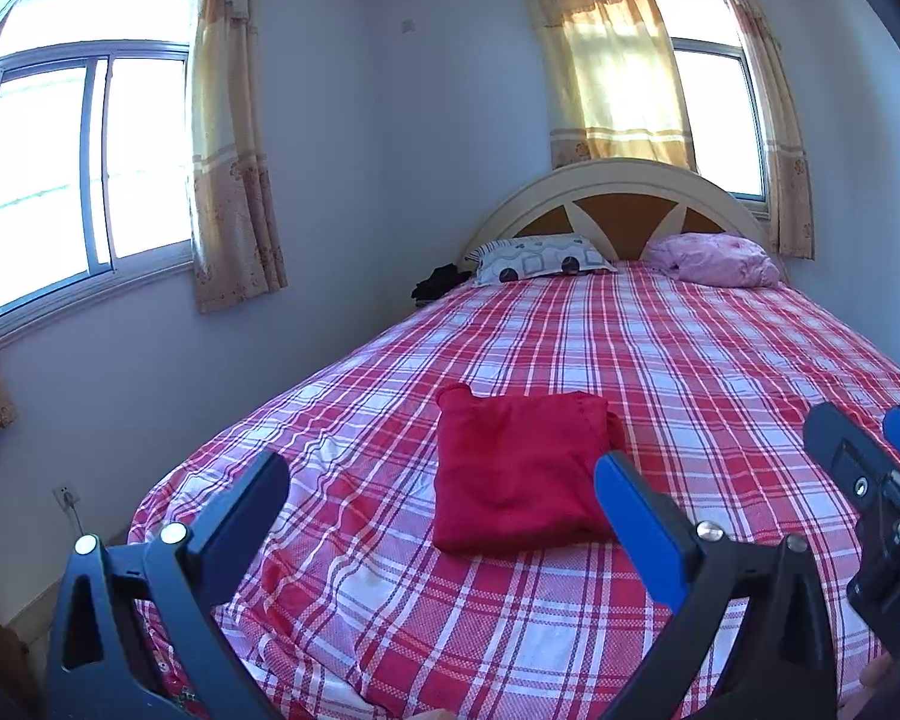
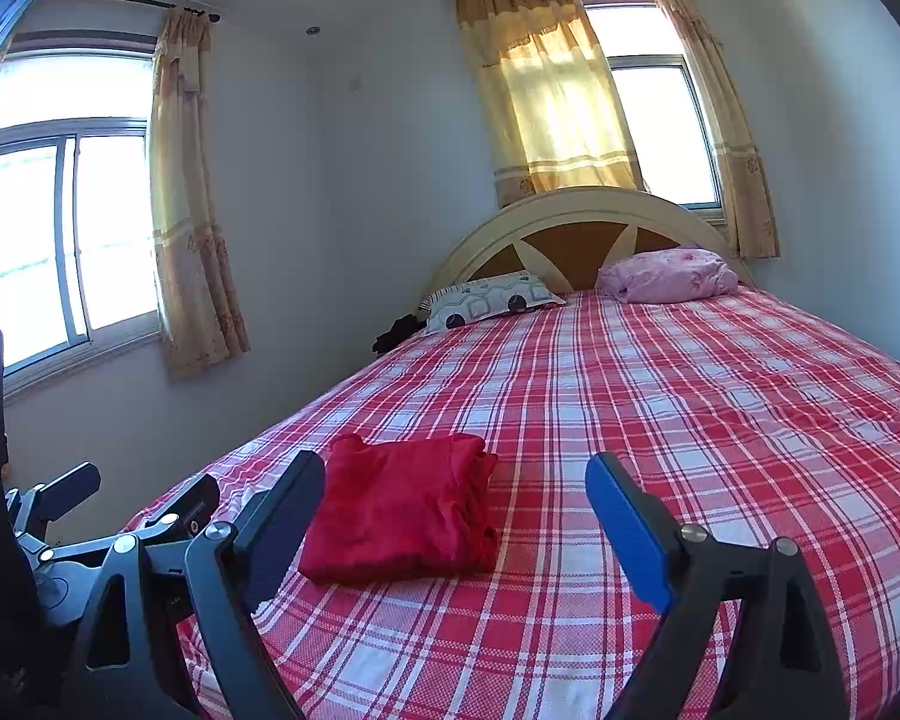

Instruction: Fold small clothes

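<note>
Writing or brand marks could not be made out anywhere. Bedding was a red-and-white plaid sheet over a bed with an arched cream and brown headboard, a patterned pillow and a pink bundle at its head. Yellow curtains hung at bright windows in pale walls. A folded red garment lay flat near the sheet's near end. Left gripper and right gripper both hung above the bed, jaws spread wide, holding nothing
</note>
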The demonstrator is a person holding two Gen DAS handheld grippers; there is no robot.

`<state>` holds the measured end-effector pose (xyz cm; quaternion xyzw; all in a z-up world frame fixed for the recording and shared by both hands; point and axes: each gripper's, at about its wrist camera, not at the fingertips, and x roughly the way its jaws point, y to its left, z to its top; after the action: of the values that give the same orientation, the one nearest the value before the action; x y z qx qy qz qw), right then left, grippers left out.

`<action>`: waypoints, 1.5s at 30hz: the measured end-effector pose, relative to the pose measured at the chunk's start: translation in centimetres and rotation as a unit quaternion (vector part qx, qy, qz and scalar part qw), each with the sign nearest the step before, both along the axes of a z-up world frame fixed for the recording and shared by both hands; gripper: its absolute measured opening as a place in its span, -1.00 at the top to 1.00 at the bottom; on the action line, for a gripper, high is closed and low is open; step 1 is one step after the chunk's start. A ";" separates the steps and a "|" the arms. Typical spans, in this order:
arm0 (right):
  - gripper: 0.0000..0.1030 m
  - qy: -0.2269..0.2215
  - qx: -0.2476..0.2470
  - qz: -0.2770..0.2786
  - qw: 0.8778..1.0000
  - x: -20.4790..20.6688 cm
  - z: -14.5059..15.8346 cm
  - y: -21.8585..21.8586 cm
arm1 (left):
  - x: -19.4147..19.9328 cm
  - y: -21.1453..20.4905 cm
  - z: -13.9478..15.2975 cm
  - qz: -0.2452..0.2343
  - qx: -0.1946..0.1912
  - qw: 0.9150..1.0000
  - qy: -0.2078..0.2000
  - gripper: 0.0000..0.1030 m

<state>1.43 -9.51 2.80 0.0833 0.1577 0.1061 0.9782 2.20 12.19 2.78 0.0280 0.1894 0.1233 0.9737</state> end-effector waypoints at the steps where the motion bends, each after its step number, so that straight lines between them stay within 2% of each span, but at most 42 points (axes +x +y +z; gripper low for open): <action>1: -0.73 0.001 0.001 0.000 1.000 0.0 0.0 0.0 | 0.1 0.1 0.0 0.000 -0.003 1.000 0.002 -1.00; 45: -0.73 0.024 0.007 -0.003 1.000 0.7 -1.0 -0.3 | 0.8 -0.3 -0.6 0.003 -0.010 0.999 0.033 -1.00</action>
<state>2.15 -9.80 1.81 0.0929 0.1805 0.1024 0.9738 3.02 11.91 2.22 0.0216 0.2224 0.1231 0.9669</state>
